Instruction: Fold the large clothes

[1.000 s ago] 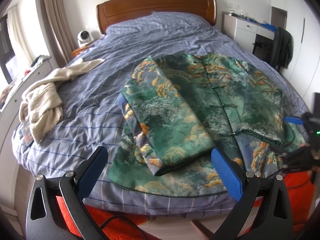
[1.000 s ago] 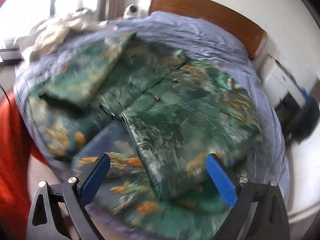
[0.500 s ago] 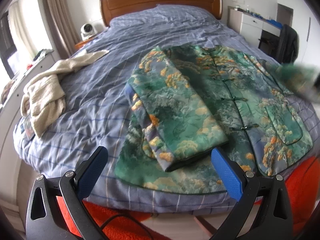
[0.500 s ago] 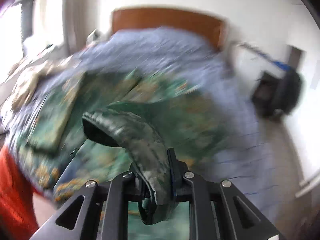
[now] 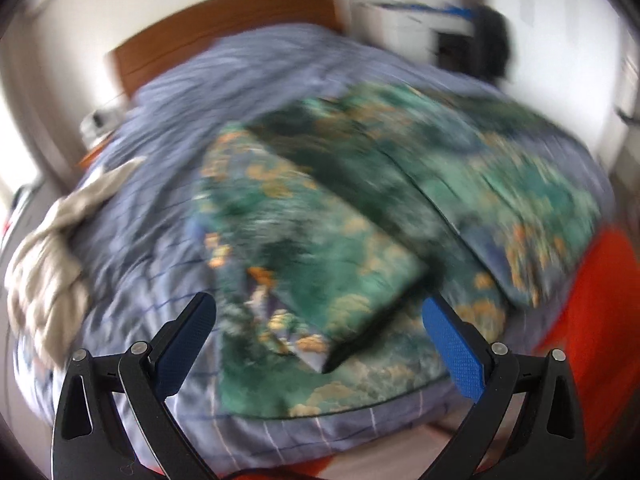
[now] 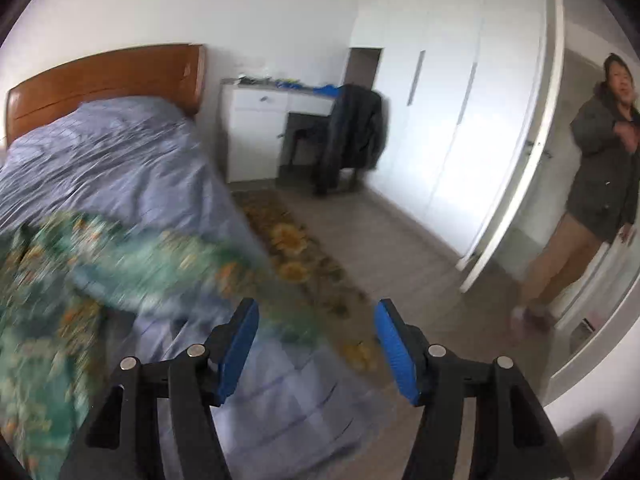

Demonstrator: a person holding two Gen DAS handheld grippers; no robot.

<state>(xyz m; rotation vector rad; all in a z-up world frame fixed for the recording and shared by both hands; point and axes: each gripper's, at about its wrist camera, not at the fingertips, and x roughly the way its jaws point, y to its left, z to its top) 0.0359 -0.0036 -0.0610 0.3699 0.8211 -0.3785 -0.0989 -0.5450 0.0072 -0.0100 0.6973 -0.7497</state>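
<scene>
A green jacket with orange and blue print (image 5: 340, 216) lies on the blue checked bed (image 5: 152, 184), one sleeve folded across its front. The view is blurred. My left gripper (image 5: 316, 340) is open and empty, near the jacket's hem at the bed's foot. In the right wrist view, a blurred part of the jacket (image 6: 132, 264) hangs in the air at the bed's right side. My right gripper (image 6: 316, 344) is open and empty just beyond it, pointing at the floor and wardrobe.
A cream garment (image 5: 52, 256) lies on the bed's left side. An orange cloth (image 5: 592, 300) is at the bed's right foot. A desk (image 6: 260, 120), a chair with a dark coat (image 6: 348, 140), a floral rug (image 6: 304, 256), white wardrobes (image 6: 460, 100) and a person (image 6: 600, 184) stand to the right.
My right gripper was shut on the jacket's sleeve half a second ago; now it is open and the sleeve is loose. The left gripper has swung closer, blurring its view.
</scene>
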